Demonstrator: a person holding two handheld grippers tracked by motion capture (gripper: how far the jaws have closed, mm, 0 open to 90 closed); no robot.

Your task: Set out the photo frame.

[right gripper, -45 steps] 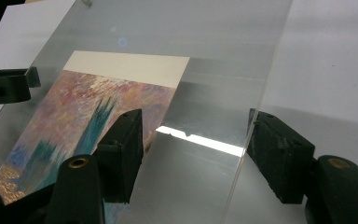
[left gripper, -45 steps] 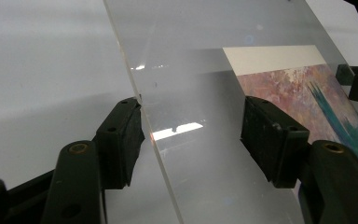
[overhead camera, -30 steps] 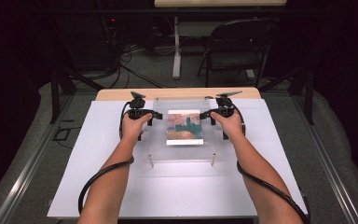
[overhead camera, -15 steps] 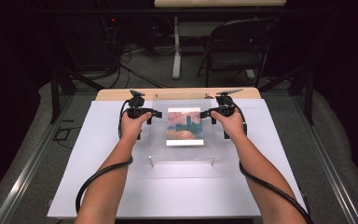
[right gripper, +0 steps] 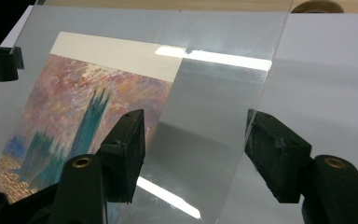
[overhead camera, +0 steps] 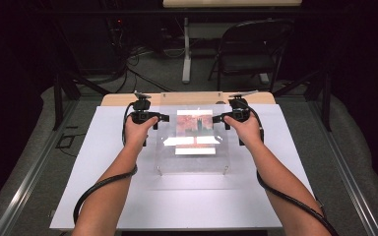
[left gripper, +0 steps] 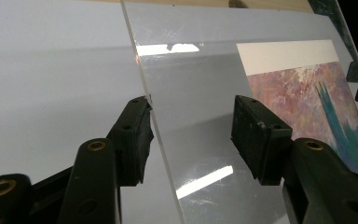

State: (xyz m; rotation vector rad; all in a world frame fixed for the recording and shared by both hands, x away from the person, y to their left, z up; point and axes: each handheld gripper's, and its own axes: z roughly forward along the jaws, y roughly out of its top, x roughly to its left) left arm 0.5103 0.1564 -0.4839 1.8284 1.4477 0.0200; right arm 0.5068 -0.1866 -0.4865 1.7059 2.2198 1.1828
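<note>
1. Now the clear acrylic sheet (overhead camera: 193, 147) tilts up at its far edge, over the painting (overhead camera: 195, 123) on the tabletop (overhead camera: 103, 196).
2. Left hand-held gripper (left gripper: 191, 126) has just been closing astride the sheet's edge, one pad touching, no clamp. Right hand-held gripper (right gripper: 193, 140) likewise — unclenched, so a firm lift waits.

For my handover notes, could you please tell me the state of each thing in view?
clear sheet: side edges between both tongs, not clamped.
print: face up, under the clear sheet.
left tongs: open, jaws have just been closing, astride the sheet's edge.
right tongs: open, astride the opposite edge.
chair: unfolded, empty.
</note>
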